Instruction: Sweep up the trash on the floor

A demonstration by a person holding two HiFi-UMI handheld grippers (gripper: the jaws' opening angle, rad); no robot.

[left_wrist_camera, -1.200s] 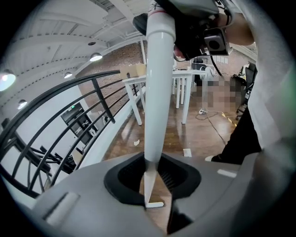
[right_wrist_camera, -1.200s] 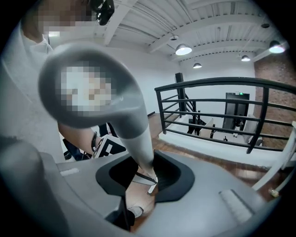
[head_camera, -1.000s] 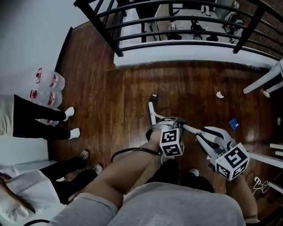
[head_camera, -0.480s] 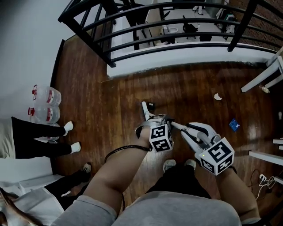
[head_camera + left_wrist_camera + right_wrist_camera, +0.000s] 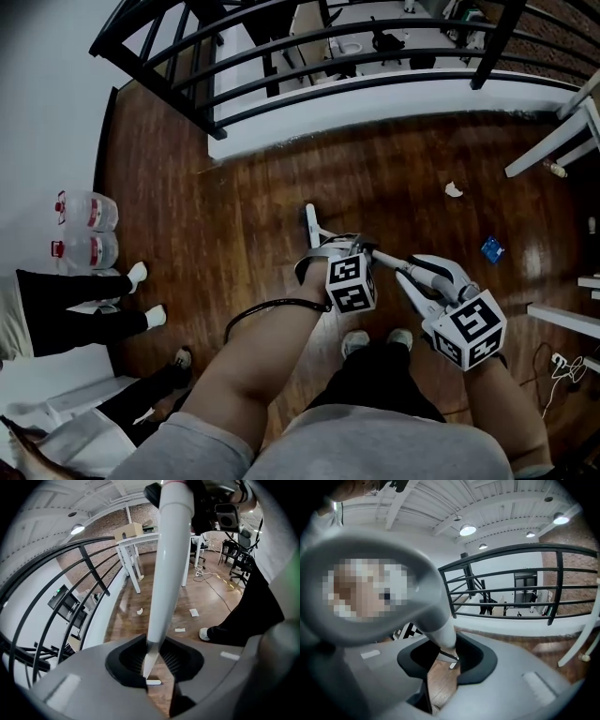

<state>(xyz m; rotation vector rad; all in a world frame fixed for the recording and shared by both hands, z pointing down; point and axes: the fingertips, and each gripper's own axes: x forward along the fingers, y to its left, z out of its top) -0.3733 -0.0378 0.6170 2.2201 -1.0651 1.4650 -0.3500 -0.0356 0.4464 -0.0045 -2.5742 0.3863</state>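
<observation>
Your left gripper (image 5: pixel 151 670) is clenched on the white handle (image 5: pixel 166 564), and your right gripper (image 5: pixel 446 660) on its grey loop end (image 5: pixel 427 587). The trash, a white scrap (image 5: pixel 454 189) and a blue piece (image 5: pixel 493 248), lies on the wood floor (image 5: pixel 234 225) at the right of the head view, apart from the handle's low end and near the white table legs (image 5: pixel 548 146). A black railing (image 5: pixel 494 37) crosses the top.

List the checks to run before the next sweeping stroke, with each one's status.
1. Left gripper shut on the white handle: ok.
2. Right gripper shut on the white handle too: ok.
3. White scrap and blue scrap in sight on the floor: ok.
4. Handle's working end touching the floor: cannot tell.
5. Bystander's shoes away from both scraps: ok.
</observation>
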